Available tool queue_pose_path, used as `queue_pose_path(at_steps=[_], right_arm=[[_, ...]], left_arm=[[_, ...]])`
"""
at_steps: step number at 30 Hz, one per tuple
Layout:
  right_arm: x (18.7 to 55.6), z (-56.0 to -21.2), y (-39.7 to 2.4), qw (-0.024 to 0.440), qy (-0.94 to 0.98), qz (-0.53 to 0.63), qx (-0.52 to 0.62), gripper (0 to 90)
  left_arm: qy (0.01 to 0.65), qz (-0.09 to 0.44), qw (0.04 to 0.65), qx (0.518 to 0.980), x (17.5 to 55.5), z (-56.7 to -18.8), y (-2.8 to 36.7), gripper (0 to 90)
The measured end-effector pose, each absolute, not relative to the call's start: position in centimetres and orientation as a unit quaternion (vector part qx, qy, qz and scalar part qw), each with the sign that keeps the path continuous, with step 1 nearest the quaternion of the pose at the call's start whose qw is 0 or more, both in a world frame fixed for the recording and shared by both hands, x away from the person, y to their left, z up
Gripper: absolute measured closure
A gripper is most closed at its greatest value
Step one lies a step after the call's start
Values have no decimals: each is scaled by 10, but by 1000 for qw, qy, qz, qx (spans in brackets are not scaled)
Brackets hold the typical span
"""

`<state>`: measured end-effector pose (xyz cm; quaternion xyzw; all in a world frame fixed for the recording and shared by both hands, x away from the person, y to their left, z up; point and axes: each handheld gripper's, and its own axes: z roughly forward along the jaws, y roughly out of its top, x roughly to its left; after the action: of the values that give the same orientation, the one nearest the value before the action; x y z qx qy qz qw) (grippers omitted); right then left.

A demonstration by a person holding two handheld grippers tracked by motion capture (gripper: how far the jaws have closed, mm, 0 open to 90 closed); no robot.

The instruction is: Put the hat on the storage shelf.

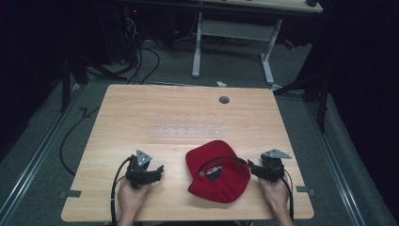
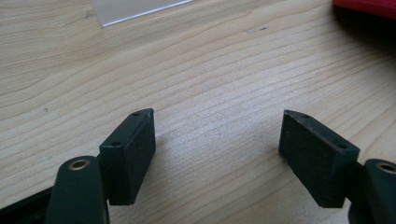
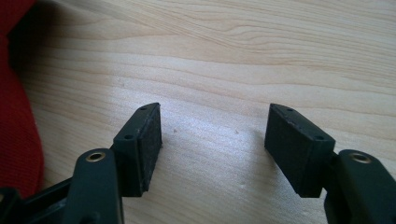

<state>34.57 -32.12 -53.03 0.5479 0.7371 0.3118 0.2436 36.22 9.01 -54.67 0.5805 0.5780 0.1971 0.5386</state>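
Note:
A red cap [image 1: 217,172] lies upside down on the wooden table [image 1: 188,113], near its front edge, with a dark label inside it. My left gripper [image 1: 160,170] rests on the table to the cap's left, held by a hand, jaws pointing toward the cap. In the left gripper view that gripper [image 2: 217,140] stands open over bare wood, and a strip of the red cap [image 2: 369,5] shows at the top right. My right gripper [image 1: 250,165] sits at the cap's right edge. It [image 3: 215,135] is open too, with nothing between its pads, and the cap [image 3: 16,107] lies at the left.
A clear plastic sheet [image 1: 187,130] lies flat at the table's middle, its corner [image 2: 135,9] seen from the left gripper. A grey cable hole [image 1: 224,100] sits near the far edge. Beyond the table are a white desk frame [image 1: 233,44] and floor cables [image 1: 141,66].

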Motion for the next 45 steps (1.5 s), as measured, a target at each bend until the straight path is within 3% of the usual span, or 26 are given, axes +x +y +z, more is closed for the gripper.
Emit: queue_pose_path(at_steps=[9, 21, 33, 45], right_arm=[[345, -529, -325, 240, 731, 315, 556, 455], [331, -512, -330, 224, 719, 372, 542, 477], [306, -486, -333, 196, 699, 449, 521, 469], [311, -477, -308, 173, 725, 459, 483, 425]], left_arm=[[578, 197, 539, 581, 362, -547, 90, 273], [578, 197, 538, 581, 362, -547, 90, 273], [577, 197, 539, 581, 362, -547, 90, 271], [577, 196, 539, 581, 362, -547, 90, 270]])
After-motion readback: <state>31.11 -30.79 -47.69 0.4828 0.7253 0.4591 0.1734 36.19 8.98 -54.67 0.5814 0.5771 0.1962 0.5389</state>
